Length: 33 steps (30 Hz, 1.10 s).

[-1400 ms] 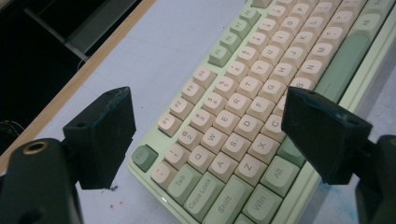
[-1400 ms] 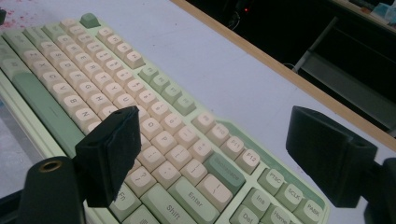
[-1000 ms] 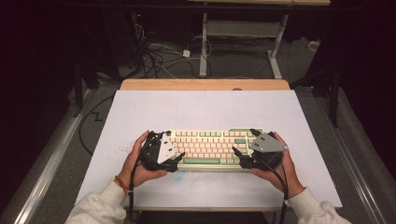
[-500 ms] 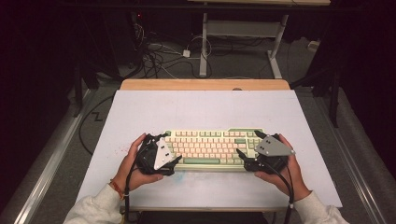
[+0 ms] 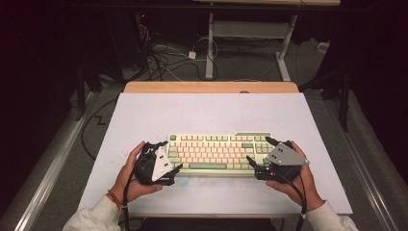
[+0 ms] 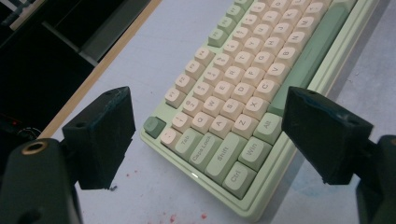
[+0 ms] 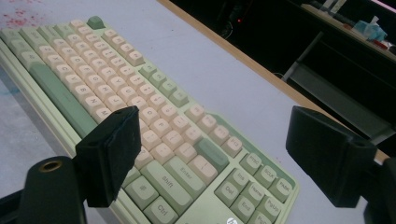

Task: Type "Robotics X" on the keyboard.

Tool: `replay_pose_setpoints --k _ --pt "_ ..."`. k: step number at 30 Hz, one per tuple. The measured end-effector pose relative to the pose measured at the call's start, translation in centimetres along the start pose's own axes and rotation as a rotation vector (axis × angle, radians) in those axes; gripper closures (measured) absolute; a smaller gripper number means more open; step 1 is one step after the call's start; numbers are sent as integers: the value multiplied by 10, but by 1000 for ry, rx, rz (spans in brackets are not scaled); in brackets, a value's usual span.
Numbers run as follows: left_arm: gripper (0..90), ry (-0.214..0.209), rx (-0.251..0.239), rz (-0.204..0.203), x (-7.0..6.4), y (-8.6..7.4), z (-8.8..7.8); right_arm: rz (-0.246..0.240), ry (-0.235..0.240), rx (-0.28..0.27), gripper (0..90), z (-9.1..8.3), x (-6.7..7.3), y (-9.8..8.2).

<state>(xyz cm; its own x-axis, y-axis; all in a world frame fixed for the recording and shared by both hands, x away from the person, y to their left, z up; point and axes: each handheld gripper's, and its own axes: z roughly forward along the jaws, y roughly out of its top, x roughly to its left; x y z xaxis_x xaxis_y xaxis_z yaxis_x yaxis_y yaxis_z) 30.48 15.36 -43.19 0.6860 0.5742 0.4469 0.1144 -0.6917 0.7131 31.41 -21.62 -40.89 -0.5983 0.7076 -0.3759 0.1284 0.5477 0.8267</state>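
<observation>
Now tongs (image 5: pixel 169 156) wider round kbd (image 5: pixel 219 153).

Probably lab: floor cables (image 5: pixel 163 60), workbenches (image 5: pixel 250 29)

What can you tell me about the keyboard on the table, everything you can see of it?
The keyboard is a pale green case, plastic by its look, with cream letter keys and darker green modifier keys and space bar. It lies flat, keys up, on the white table near the front edge. The left gripper and right gripper straddle its two ends with jaws open; contact cannot be told.
</observation>
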Motion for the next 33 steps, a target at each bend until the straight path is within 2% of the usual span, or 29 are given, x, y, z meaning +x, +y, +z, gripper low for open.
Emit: replay_pose_setpoints --k 16,23,33 --pt "155 11 13 -14 1 -22 -15 14 -23 12 183 -12 -7 -11" --pt "155 20 26 -28 3 -36 -20 14 -39 19 183 -16 -13 -21" --pt "155 12 65 -56 6 -59 -20 46 -57 47 183 -20 -20 -40"
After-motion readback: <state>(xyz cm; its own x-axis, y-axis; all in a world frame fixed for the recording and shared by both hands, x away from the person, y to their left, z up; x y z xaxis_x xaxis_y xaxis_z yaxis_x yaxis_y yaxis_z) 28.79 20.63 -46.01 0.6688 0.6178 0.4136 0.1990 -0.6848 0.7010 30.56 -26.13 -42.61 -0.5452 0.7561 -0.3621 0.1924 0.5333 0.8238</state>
